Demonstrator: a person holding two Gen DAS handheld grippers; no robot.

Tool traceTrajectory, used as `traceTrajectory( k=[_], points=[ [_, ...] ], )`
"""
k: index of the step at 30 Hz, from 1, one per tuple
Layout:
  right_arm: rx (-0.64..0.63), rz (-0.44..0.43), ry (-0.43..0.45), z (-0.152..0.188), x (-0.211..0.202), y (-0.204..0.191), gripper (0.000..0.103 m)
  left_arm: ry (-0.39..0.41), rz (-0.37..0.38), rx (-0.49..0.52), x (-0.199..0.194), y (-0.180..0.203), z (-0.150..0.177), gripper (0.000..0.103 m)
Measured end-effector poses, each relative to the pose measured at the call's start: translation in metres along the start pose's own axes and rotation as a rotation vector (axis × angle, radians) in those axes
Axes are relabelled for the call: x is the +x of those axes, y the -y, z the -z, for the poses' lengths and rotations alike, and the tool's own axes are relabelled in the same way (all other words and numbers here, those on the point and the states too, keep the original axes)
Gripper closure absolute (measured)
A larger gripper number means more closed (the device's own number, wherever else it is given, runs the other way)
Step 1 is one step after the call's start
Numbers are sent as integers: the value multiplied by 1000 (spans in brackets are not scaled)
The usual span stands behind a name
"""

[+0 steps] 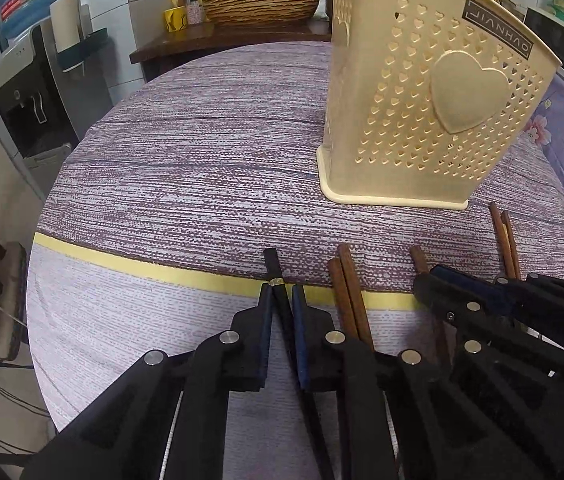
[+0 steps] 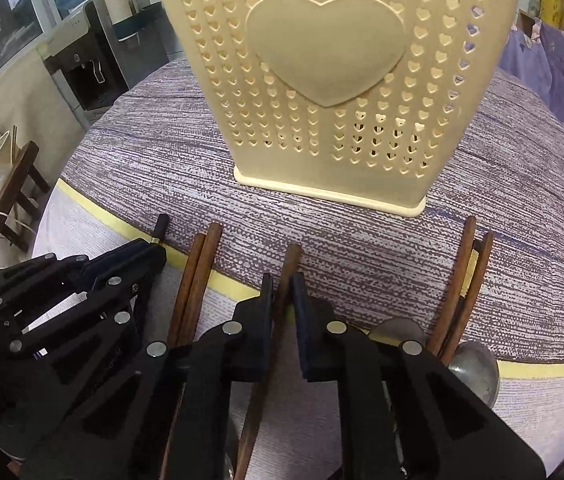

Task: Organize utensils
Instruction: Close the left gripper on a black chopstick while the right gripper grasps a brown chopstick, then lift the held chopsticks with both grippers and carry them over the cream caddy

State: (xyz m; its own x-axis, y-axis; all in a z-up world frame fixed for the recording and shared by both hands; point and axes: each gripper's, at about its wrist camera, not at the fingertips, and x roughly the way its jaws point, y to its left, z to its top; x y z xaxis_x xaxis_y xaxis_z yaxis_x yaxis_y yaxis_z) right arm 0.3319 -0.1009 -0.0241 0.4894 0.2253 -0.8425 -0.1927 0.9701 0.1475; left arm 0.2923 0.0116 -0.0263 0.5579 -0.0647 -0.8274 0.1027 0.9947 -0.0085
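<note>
In the left wrist view the left gripper (image 1: 282,292) sits at lower centre with its jaws drawn in tight on a black chopstick (image 1: 274,270), whose gold-banded end pokes out above the fingertips and across the yellow stripe (image 1: 121,258) of the tablecloth (image 1: 201,160). Just right of it lie a pair of brown chopsticks (image 1: 346,280), side by side and touching. Further right the right gripper (image 1: 428,282) enters from the lower right edge, with a single brown chopstick (image 1: 418,258) showing above its tips.

The right wrist view shows that gripper (image 2: 282,292) closed on the single brown chopstick (image 2: 292,258) – the stick runs up between the pads and out past them toward the utensil holder (image 2: 322,60). The left gripper (image 2: 153,252) appears at centre left, the black chopstick (image 2: 160,226) sticking out of it, and the brown pair (image 2: 201,264) lies between the two grippers. At lower right more brown chopsticks (image 2: 466,264) rest over what looks like a metal spoon (image 2: 476,364).

The cream utensil holder (image 1: 422,112), pierced with small hearts and bearing one large raised heart, stands upright on the cloth – upper right in the left view, top centre in the right
</note>
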Motion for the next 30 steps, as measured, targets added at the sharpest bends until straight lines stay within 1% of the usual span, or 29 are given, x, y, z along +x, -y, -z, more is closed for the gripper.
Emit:
traceTrajectory(
  k=[7, 11, 16, 20, 23, 26, 27, 30],
  points=[
    [67, -68, 21, 2, -11, 21, 92, 11, 28, -44, -2, -8, 4, 93],
    [78, -102, 68, -3, -26, 24, 93, 54, 43, -48, -15, -9, 2, 94],
    [81, -144, 164, -10, -61, 28, 94, 152, 72, -64, -50, -13, -8, 95],
    [58, -168, 275, -20, -104, 27, 94, 242, 90, -70, -85, -15, -20, 95],
    [38, -175, 358, -28, -136, 26, 94, 317, 102, -69, -113, -20, -29, 95],
    [1, -153, 443, -32, -168, 26, 95, 388, 96, -68, -139, -21, -35, 95],
    [-7, -154, 464, -32, -176, 26, 95, 408, 90, -66, -145, -22, -36, 95],
    [-17, -166, 487, -33, -191, 26, 95, 441, 82, -59, -155, -24, -39, 95]
  ],
)
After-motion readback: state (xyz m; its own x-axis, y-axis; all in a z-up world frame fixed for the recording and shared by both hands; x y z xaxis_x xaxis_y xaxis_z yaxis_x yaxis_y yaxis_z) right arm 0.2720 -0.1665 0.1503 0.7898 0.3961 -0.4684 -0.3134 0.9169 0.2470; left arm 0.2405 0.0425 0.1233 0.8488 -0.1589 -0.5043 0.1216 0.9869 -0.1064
